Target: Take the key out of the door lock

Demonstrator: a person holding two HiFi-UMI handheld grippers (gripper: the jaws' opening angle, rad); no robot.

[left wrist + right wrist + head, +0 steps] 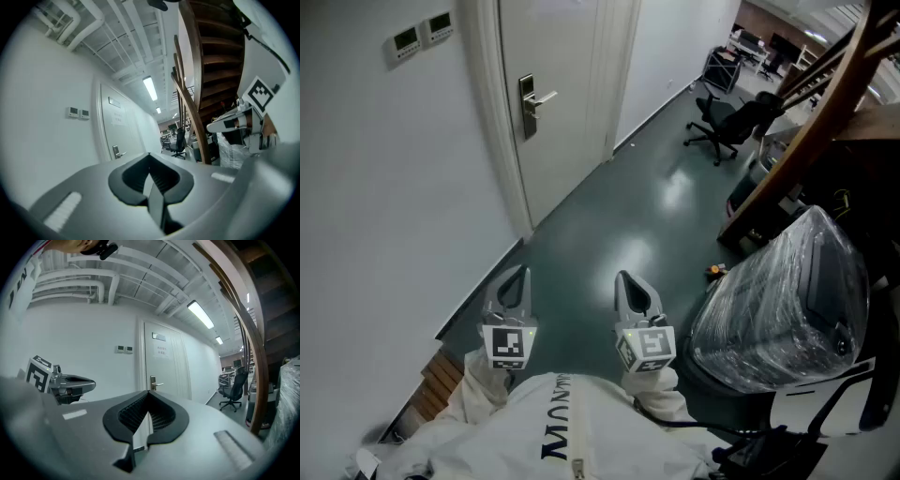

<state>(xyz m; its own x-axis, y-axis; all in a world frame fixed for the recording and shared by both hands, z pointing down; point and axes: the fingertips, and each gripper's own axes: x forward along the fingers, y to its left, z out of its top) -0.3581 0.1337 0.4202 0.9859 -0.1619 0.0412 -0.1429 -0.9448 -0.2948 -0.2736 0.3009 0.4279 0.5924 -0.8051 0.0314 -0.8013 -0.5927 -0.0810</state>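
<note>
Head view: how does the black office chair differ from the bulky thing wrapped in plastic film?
The office chair is bare and black; the wrapped thing is covered all over in clear, shiny film. The office chair stands far down the corridor, while the wrapped thing sits close beside the right gripper. The office chair shows thin legs; the wrapped thing is one rounded bulk. Both rest on the dark green floor.

Open floor [609, 225] ahead toward door [562, 141], wrapped bundle [787, 300] and stair rail [797, 145] crowding right
</note>
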